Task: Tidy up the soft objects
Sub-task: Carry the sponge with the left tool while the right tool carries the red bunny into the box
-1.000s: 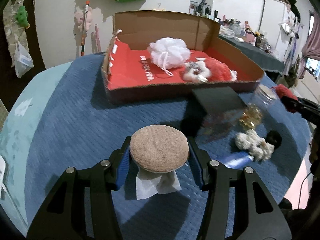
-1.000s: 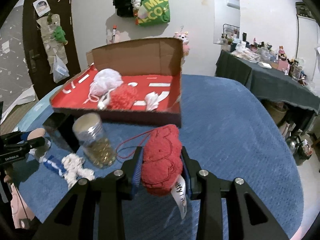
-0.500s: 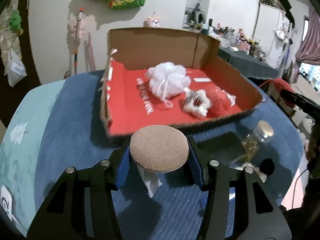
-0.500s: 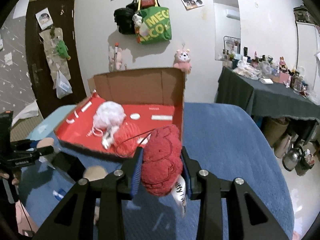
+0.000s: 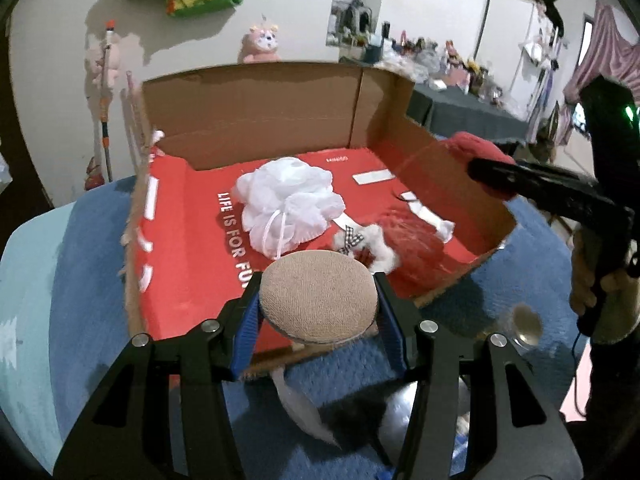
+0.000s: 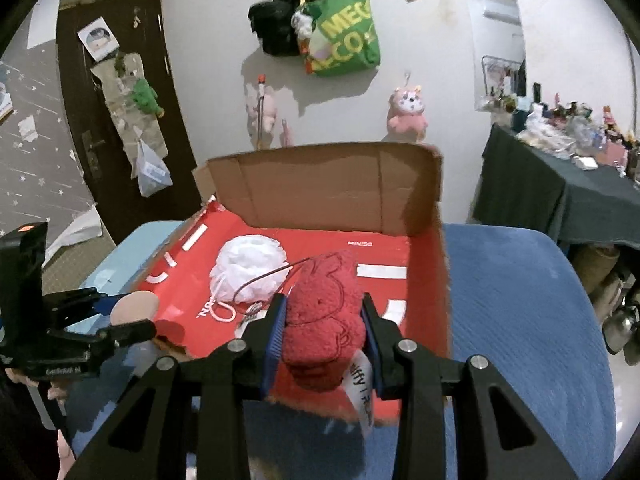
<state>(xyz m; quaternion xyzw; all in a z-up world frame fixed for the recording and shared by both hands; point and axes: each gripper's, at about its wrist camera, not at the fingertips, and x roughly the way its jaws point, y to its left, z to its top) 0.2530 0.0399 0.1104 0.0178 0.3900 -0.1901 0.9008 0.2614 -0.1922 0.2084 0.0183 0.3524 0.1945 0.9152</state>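
Observation:
My left gripper [image 5: 318,300] is shut on a round tan plush pad [image 5: 318,294] with a white tag, held over the near edge of the red-lined cardboard box [image 5: 256,120]. My right gripper [image 6: 324,320] is shut on a red plush toy [image 6: 324,312] with a red cord and white tag, held over the box's near right corner [image 6: 424,292]. Inside the box lie a white mesh bath puff [image 5: 288,204], a small white fluffy toy with a checked bow [image 5: 360,240] and a red fluffy item [image 5: 412,228]. The puff also shows in the right wrist view [image 6: 248,268].
The box sits on a blue mat [image 6: 520,300] over a round table. A glass jar [image 5: 524,320] stands on the mat at the right, near the box's corner. A dark table with clutter [image 6: 560,168] stands at the far right. Bags and plush toys hang on the wall [image 6: 340,36].
Both grippers have risen and moved forward toward the box, from above the mat to over the box's near edge, each still holding its toy.

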